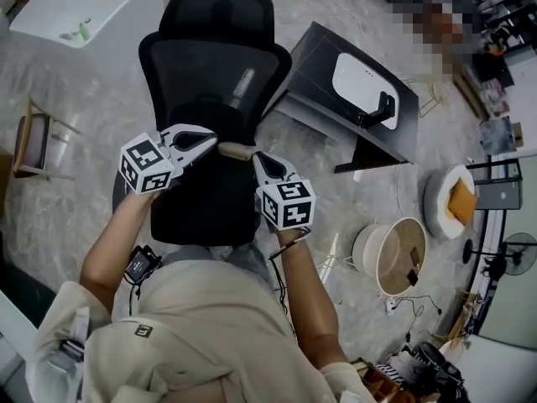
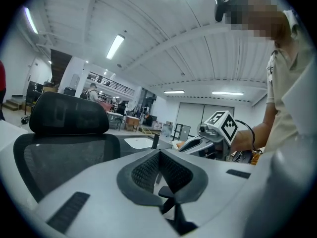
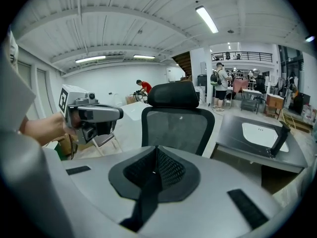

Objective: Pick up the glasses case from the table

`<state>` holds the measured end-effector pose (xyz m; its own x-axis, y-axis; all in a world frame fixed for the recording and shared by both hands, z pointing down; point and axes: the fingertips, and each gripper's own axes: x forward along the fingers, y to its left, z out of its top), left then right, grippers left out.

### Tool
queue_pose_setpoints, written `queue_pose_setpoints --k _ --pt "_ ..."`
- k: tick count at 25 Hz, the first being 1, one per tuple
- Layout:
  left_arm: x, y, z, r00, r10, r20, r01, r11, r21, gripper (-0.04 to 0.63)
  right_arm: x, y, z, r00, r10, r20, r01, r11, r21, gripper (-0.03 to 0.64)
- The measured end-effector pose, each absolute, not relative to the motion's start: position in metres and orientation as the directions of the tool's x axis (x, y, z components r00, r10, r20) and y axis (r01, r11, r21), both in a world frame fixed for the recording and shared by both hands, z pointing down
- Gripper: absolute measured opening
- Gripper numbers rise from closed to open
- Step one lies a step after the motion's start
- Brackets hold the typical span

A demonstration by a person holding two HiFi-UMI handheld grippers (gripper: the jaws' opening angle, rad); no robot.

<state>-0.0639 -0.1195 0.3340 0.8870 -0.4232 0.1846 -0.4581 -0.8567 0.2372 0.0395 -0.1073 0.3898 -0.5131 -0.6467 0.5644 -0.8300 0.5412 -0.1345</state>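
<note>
A black mesh office chair (image 1: 214,65) is set on a grey marbled floor (image 1: 92,107). The white ribbed ceiling (image 3: 124,24) is lit by strip lights (image 3: 207,19).

Both forearms reach forward, left gripper (image 1: 210,143) and right gripper (image 1: 261,161) converging at the tips, each with jaws closed.

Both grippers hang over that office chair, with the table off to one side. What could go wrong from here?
1. The left gripper and right gripper are both shut and empty; reaching like that could knock the black object on the dark table instead of grasping it.
2. They hang over the office chair, beside the table, so a reach might bump its backrest.
</note>
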Motion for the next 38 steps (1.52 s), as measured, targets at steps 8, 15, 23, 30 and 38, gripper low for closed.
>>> queue_pose_setpoints --k 8,15,23,30,38 --pt "-0.059 -0.13 0.36 0.833 -0.485 0.267 -0.548 -0.793 0.268 0.014 0.056 -0.13 0.439 -0.546 -0.569 0.615 -0.806 0.556 -0.201 0.026" --pt "-0.057 -0.145 0.404 0.803 -0.485 0.346 -0.586 -0.75 0.308 0.014 0.065 -0.153 0.481 -0.546 -0.52 0.657 -0.803 0.549 -0.232 0.026" --pt "-0.047 -0.16 0.46 0.794 -0.444 0.414 -0.591 -0.723 0.358 0.014 0.064 -0.171 0.532 -0.538 -0.471 0.7 -0.802 0.542 -0.252 0.028" --pt "-0.051 -0.175 0.511 0.782 -0.42 0.461 -0.603 -0.695 0.392 0.015 0.058 -0.186 0.58 -0.516 -0.437 0.737 -0.814 0.517 -0.264 0.028" --pt "-0.049 -0.189 0.58 0.774 -0.382 0.505 -0.614 -0.647 0.452 0.015 0.059 -0.188 0.655 -0.471 -0.402 0.785 -0.857 0.419 -0.3 0.035"
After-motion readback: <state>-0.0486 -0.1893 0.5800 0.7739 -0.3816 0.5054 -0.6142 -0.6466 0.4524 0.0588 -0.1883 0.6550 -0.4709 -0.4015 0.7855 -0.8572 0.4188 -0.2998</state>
